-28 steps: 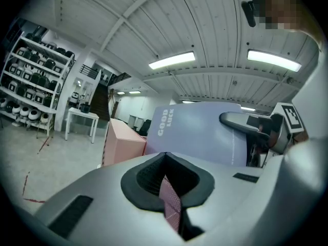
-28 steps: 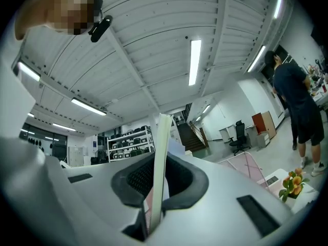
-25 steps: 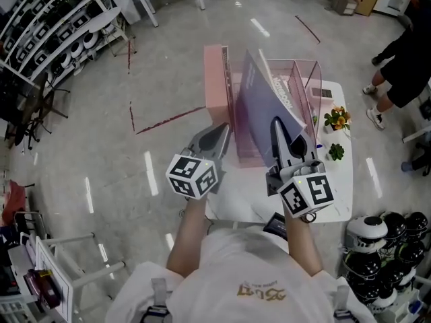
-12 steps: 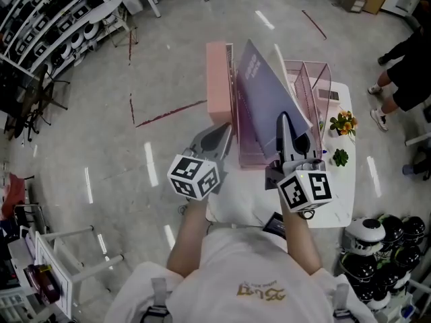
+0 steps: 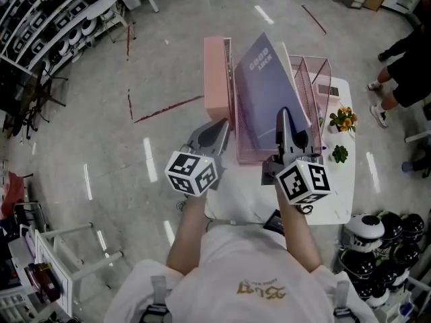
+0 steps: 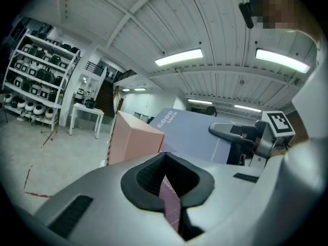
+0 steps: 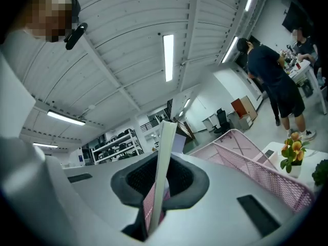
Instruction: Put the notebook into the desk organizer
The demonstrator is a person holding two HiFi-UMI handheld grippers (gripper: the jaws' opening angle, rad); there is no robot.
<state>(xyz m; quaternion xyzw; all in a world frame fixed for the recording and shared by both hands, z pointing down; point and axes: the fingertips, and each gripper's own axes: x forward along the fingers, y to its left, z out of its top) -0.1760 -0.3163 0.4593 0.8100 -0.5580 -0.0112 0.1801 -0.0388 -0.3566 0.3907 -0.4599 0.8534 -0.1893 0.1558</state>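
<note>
notebook [image 5: 264,93]: lavender cover, white print "good luck", thin, flat, white page edge. stands tilted with its lower part down among the mesh walls of the desk organizer [image 5: 316,79], toward that organizer's left side; exact compartment cannot be told.
right gripper [image 5: 285,116]: jaws pressed together on the notebook's near edge; a strip of pink mesh shows just beside the pages.
left gripper [image 5: 219,128]: jaws pinching a pink mesh panel of the desk organizer at its near-left corner.
desk organizer: pink wire mesh, upright dividers, far-left part of the desk [image 5: 333,194].
pink box [image 5: 215,79]: plain, matte, rectangular, upright, just beside the organizer's left wall.
flowers [image 5: 342,120]: orange and yellow, small, near the desk's right edge.
green plant [image 5: 337,154]: small, nearer along the same edge.
helmets [image 5: 380,237]: glossy black and white, on the floor past the desk's near-right corner.
</note>
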